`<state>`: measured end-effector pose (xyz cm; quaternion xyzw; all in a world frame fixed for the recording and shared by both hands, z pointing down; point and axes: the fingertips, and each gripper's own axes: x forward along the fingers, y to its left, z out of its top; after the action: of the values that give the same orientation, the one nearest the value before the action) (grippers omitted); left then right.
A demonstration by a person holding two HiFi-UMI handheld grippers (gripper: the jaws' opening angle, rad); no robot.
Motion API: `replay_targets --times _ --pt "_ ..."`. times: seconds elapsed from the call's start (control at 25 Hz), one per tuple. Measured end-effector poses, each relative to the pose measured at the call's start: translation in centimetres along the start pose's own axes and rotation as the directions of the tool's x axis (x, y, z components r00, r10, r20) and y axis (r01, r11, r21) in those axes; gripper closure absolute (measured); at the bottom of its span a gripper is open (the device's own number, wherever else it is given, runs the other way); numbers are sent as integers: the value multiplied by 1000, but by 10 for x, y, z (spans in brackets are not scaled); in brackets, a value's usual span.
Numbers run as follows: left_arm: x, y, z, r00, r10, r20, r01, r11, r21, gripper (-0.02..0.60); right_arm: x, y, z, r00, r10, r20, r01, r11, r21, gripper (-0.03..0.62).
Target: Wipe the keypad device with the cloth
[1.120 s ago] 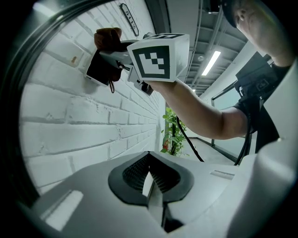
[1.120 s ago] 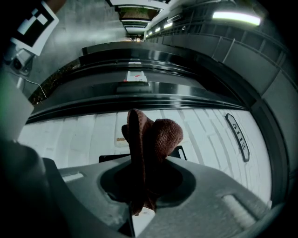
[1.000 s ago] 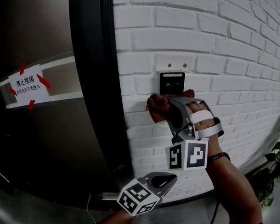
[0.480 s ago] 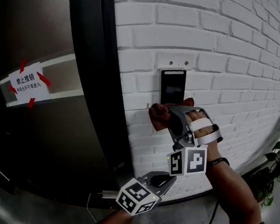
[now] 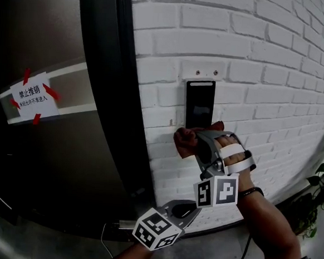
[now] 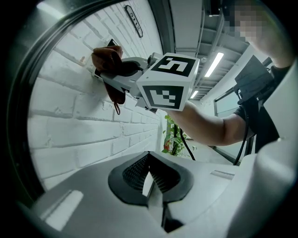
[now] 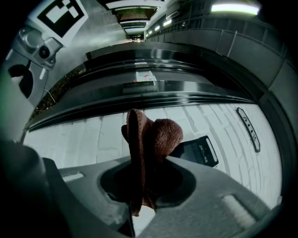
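Note:
A black keypad device (image 5: 199, 103) is mounted on the white brick wall (image 5: 256, 61), beside a dark door. My right gripper (image 5: 197, 143) is shut on a reddish-brown cloth (image 5: 186, 140) and holds it against the wall just below the device's bottom edge. From the right gripper view the bunched cloth (image 7: 151, 139) stands between the jaws, with the device (image 7: 199, 151) just right of it. My left gripper (image 5: 186, 212) hangs low near the floor, shut with nothing in it (image 6: 151, 179). It looks up at the right gripper and the cloth (image 6: 109, 62).
The dark door (image 5: 49, 145) carries a taped paper sign (image 5: 33, 97) on its bar. A potted plant (image 5: 319, 194) stands at the far right by the floor. A cable (image 5: 244, 255) trails down below my right arm.
The right gripper and cloth have slid down the wall, from over the device's lower half to just below it, so the device's whole face now shows. The left gripper has barely moved.

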<state>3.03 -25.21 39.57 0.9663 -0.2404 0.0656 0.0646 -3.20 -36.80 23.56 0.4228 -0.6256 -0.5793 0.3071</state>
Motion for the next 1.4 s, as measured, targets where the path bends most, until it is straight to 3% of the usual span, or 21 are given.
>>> replay_targets --times 0.44,0.72,1.04,1.24,1.4 --pt "-6 0 -9 1000 9 -8 -9 1000 -17 565 -2 11 -3 999 33 -19 -33 999 0 537" --pt "-13 3 -9 1000 26 0 -26 999 -22 565 -8 49 -8 974 220 -47 -219 976 13 537" --pt "-14 10 -7 999 40 9 -40 999 -27 565 -22 -41 18 1000 8 22 -8 1000 -2 537" --pt "-16 10 -8 999 46 1 -46 999 -26 565 -15 -99 28 989 -149 24 150 984 -96 537" --pt "-16 10 -6 999 49 7 -49 998 -26 565 3 -125 26 982 -189 -2 187 973 -138 537"
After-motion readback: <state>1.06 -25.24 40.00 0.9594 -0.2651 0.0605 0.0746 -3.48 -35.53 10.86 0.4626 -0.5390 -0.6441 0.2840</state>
